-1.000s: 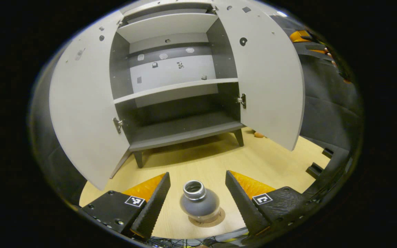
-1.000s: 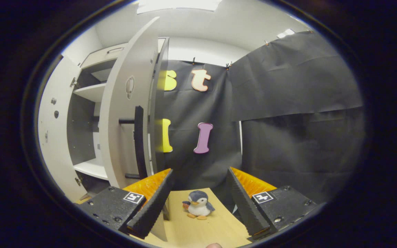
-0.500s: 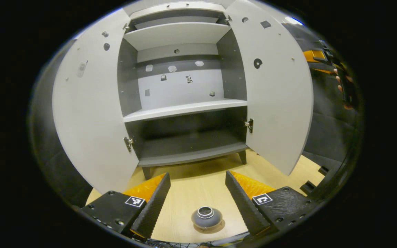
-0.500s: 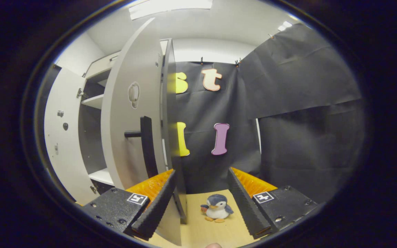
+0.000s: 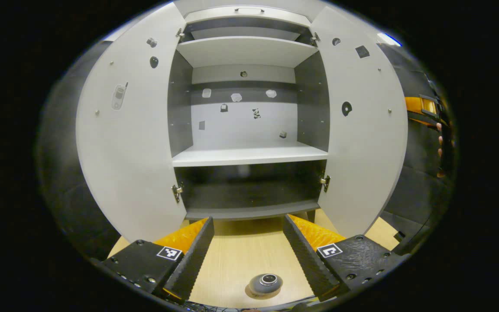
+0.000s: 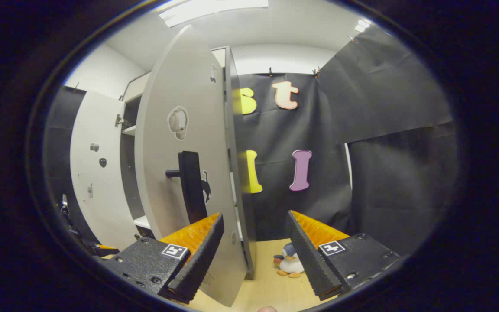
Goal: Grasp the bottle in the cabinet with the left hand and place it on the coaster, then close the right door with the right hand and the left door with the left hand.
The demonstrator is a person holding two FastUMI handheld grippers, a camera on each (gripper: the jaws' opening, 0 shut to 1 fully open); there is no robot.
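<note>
Right gripper view: the right gripper (image 6: pixel 254 255) sits wide open with nothing in it, and the free edge of the right door (image 6: pixel 189 173) runs up between its two fingers.
Left gripper view: the left gripper (image 5: pixel 247 255) is also wide open and empty, facing straight into the cabinet (image 5: pixel 249 130), with both doors swung out.
Bottle: the bottle (image 5: pixel 266 283) stands on the coaster (image 5: pixel 256 295) on the wooden table (image 5: pixel 241 255), low between the left fingers and touching neither (that part of the job looks done).
Step in hand: closing the right door with the right gripper, as I judge it.
Contact point: the outer face of the door near its free edge looks best, close to the black handle (image 6: pixel 191 186), far from the hinge, so a light push swings it.
How to push: flat and steady along the door's arc; a finger hooked round the edge could get trapped as the door meets the frame.
Watch for: the penguin toy (image 6: pixel 288 263) on the table just beyond the door.
Left door: the left door (image 5: pixel 128 130) waits, and the left gripper should stay clear of the bottle when it moves.
</note>
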